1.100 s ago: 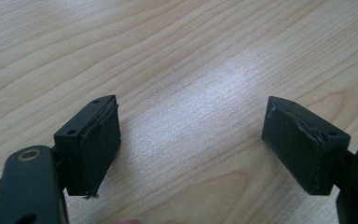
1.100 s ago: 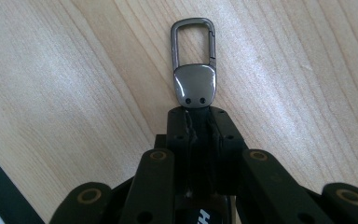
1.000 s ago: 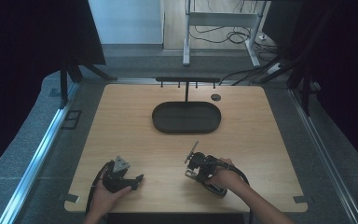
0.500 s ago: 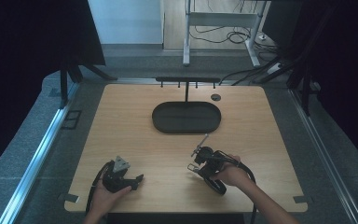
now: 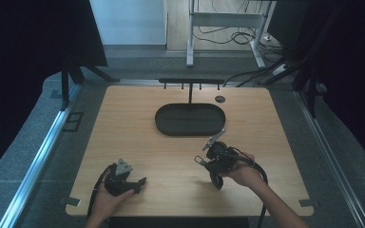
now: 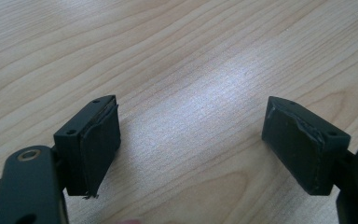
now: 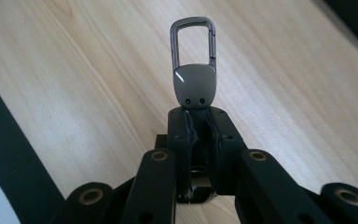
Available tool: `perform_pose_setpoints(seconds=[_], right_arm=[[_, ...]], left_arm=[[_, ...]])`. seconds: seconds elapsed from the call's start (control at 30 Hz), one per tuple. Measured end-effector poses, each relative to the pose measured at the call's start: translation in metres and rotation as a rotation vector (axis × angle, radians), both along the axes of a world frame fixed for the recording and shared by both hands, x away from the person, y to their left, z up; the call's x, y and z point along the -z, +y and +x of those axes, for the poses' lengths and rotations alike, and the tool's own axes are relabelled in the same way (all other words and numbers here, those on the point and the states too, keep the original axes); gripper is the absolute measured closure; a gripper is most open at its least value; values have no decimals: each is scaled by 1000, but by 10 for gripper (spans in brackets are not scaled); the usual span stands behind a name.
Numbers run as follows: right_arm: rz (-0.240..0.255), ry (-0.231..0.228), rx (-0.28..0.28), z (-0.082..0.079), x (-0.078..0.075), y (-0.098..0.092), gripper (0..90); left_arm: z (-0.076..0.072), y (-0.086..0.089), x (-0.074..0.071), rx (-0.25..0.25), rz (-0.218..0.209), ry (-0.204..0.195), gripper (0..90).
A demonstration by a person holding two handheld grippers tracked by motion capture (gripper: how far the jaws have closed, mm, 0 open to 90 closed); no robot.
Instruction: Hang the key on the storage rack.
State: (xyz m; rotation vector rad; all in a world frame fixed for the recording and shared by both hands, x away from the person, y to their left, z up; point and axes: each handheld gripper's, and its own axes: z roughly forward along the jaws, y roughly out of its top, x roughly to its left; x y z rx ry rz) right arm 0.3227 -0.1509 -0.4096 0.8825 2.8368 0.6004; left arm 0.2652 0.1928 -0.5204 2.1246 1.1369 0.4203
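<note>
A small grey metal carabiner clip (image 7: 193,70) sticks up from between the jaws of my right gripper (image 7: 198,122), which is shut on its lower end. In the high view that right gripper (image 5: 204,154) is lifted above the right half of the wooden table (image 5: 123,123), with the clip (image 5: 216,138) pointing toward the black oval tray (image 5: 190,119). My left gripper (image 5: 140,183) rests near the table's front left edge. Its jaws stand wide open over bare wood, with the pads (image 6: 95,147) holding nothing.
A black rack with several hooks (image 5: 190,81) stands on a post behind the tray. A small dark round hole (image 5: 220,99) sits at the table's back right. Cables trail from both grippers toward the front edge. Dark curtains and a metal rail flank the table.
My right gripper has moved to the right and slightly away from me with the clip in it, lifting it toward the tray. The left gripper has stayed put.
</note>
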Motion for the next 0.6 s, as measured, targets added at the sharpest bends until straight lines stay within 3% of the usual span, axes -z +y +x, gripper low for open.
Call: perform_pose_setpoints(seconds=[0.27,0.6], right_arm=[[46,-48,25,0,-13,-6,806],[77,-69,41,0,-20,-12,806]], left_arm=[[0,0,0,0,0,0,195],[0,0,0,-1,-2,2,195]])
